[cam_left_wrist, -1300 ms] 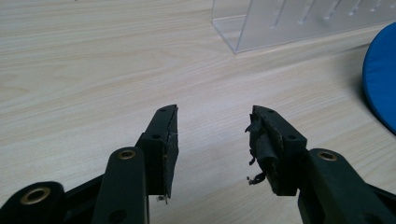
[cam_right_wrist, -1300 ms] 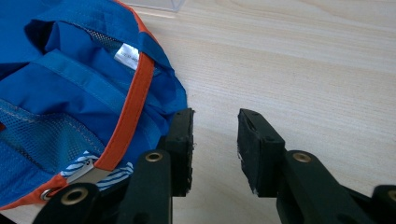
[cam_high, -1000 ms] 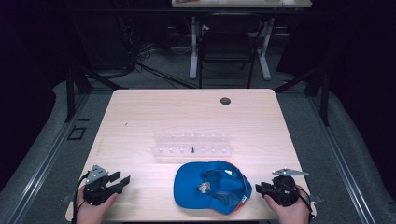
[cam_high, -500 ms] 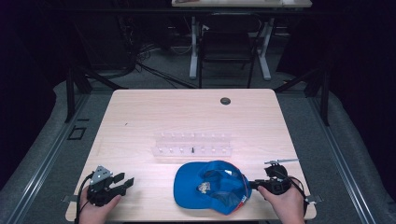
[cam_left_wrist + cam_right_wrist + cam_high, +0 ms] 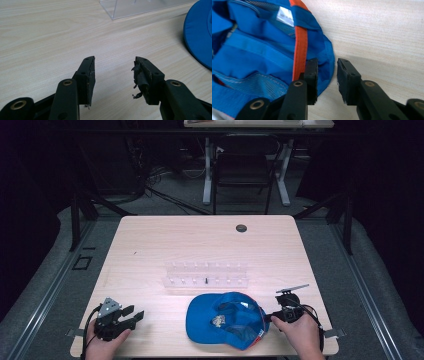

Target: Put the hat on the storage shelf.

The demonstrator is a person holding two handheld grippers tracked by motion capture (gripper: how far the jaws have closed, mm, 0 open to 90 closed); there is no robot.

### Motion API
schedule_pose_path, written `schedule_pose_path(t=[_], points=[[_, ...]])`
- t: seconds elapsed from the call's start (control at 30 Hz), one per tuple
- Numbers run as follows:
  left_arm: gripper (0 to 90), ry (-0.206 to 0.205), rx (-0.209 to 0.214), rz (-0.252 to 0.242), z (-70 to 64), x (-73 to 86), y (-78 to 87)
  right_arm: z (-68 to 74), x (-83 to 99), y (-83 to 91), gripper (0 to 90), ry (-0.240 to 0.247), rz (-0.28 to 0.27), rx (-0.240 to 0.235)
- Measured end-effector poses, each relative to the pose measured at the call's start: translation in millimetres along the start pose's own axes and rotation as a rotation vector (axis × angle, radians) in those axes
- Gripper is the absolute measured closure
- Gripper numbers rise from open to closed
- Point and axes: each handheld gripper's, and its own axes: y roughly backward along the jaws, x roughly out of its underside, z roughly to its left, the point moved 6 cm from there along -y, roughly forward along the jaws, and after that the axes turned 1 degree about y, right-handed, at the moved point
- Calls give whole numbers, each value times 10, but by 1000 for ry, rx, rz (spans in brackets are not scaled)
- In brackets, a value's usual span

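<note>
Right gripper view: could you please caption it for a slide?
Open right gripper straddling the rim of the upturned blue fabric cap.

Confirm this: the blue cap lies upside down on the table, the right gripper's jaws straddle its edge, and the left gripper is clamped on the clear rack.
Not quite. The left gripper is not on the clear rack: the left gripper view shows its jaws open over bare table, apart from the rack. The rest stands: the blue cap lies upside down and the right gripper straddles its edge.

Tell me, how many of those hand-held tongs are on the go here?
2. The left tongs hover open over bare wood at the table's near left corner. The right tongs sit at the near right, one jaw inside the blue cap's rim, one outside, not yet closed.
</note>
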Motion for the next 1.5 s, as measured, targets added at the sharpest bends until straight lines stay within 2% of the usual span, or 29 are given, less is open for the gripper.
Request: schedule_pose_path(t=[0.27, 0.5, 0.77, 0.9, 1.03, 1.07, 1.17, 1.23, 1.3, 1.47, 1.5], points=[[519, -1, -1, 3, 5, 3, -1, 9, -18, -46, 694, -25, 47, -7], [519, -2, -2, 6, 6, 4, -2, 42, -36, -95, 703, -28, 85, 10], [520, 2, -4, 2, 13, 1, 1, 89, -58, -129, 713, -18, 118, 53], [520, 2, -5, 2, 15, 0, 0, 122, -73, -143, 733, 7, 134, 108], [521, 0, -6, 3, 15, -1, 0, 136, -84, -152, 792, 21, 144, 127], [522, -1, -7, 3, 16, 0, -1, 129, -89, -155, 849, 31, 145, 148], [523, -1, -8, 3, 17, 0, -2, 116, -94, -157, 881, 28, 149, 143], [523, -3, -9, 5, 18, 2, -3, 94, -105, -170, 892, -4, 133, 113], [525, -2, -9, 5, 18, 2, -2, 69, -111, -159, 900, -6, 153, 85], [526, 3, -13, 4, 23, 3, -4, 21, -129, -145, 900, -12, 173, 58], [527, 3, -12, 4, 23, 3, -4, 9, -141, -137, 900, -31, 164, 49]])
